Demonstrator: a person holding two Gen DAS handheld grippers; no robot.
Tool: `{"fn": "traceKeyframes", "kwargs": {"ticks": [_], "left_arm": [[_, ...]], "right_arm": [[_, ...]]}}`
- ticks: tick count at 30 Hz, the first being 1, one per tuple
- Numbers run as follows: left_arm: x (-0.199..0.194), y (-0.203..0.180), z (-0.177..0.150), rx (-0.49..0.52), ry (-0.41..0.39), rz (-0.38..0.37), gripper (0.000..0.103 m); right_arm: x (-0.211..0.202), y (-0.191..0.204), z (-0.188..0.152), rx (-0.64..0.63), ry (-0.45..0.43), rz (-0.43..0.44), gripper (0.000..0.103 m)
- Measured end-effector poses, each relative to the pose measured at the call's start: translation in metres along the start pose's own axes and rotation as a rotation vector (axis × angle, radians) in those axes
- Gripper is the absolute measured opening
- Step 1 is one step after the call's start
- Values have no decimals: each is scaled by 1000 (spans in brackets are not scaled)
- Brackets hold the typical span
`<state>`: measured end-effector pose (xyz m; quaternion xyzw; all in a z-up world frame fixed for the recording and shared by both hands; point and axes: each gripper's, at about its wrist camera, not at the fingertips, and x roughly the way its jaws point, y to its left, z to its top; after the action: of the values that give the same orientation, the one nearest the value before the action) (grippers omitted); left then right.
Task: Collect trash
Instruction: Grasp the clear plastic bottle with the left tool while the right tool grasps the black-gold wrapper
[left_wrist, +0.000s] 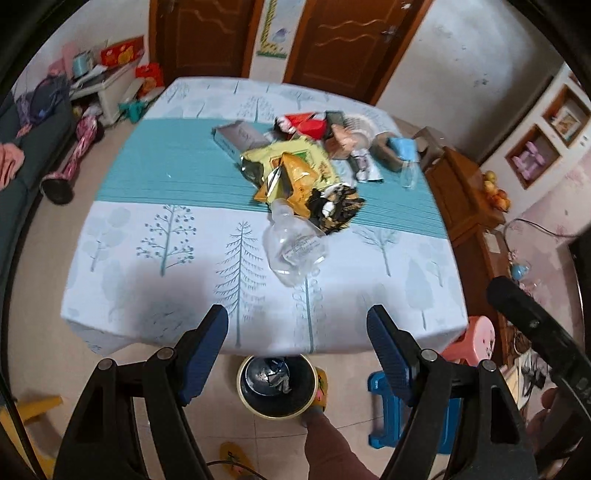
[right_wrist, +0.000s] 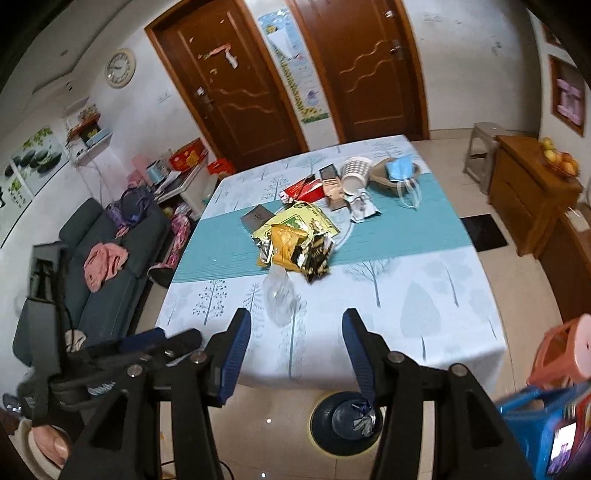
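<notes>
Trash (left_wrist: 295, 166) lies in a heap on the tabletop (left_wrist: 147, 236), mostly on the teal stripe of the cloth with trees on it. From the left wrist view, the heap has yellow snack bags (left_wrist: 291, 162), a black and gold wrapper (left_wrist: 336, 210), a grey box (left_wrist: 240, 138), red packets (left_wrist: 306, 123), a paper cup (left_wrist: 360, 127) and a blue face mask (left_wrist: 404, 147). A clear plastic bottle (left_wrist: 295, 247) lies on its side at the near end of the heap, on the white part of the cloth. The left claw (left_wrist: 297, 332) hangs over the near edge of the tabletop with its blue pads wide apart — nothing is between them. Below, on the floor, stands a round bin (left_wrist: 279, 386) with some scrunched bits inside, and a blue stool (left_wrist: 384, 406) and a pink stool (left_wrist: 476, 339) are off to the right. From the right wrist view, the same heap (right_wrist: 295, 236) sits in the middle of the tabletop (right_wrist: 424, 295), with the clear bottle (right_wrist: 279, 295) nearest. The right claw (right_wrist: 296, 332) is also above the near edge, its pads apart and holding nothing — the bottle is just past its tips and not touching them. The bin (right_wrist: 347, 421) shows on the floor under the claw, with wrappers in it. The left claw (right_wrist: 147, 339) shows at the lower left, and a dark sofa (right_wrist: 110, 258) with a pink cloth on it stands by the wall.
</notes>
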<state>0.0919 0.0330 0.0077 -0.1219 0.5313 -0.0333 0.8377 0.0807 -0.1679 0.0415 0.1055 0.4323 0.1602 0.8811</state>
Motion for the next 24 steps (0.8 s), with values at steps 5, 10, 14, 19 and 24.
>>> {"fn": "traceKeyframes", "kwargs": {"ticks": [5,10,14,19,24], "left_arm": [[58,-8,27,-90,57,69,76],[106,-15,46,-180,103,139,76],[134,-16,55,-240,137,191,76],[153,-12,61,-289,154,228,76],[167,-8,62,-306,168,227,56]], "right_arm": [[56,-29,34,-59,114,67,52],[110,-56,57,-85,241,132,52],[152,-66,72,-110,325,183,52],[194,-64,82,-119,386,239,52],[234,-59,80,-88,472,267,52]]}}
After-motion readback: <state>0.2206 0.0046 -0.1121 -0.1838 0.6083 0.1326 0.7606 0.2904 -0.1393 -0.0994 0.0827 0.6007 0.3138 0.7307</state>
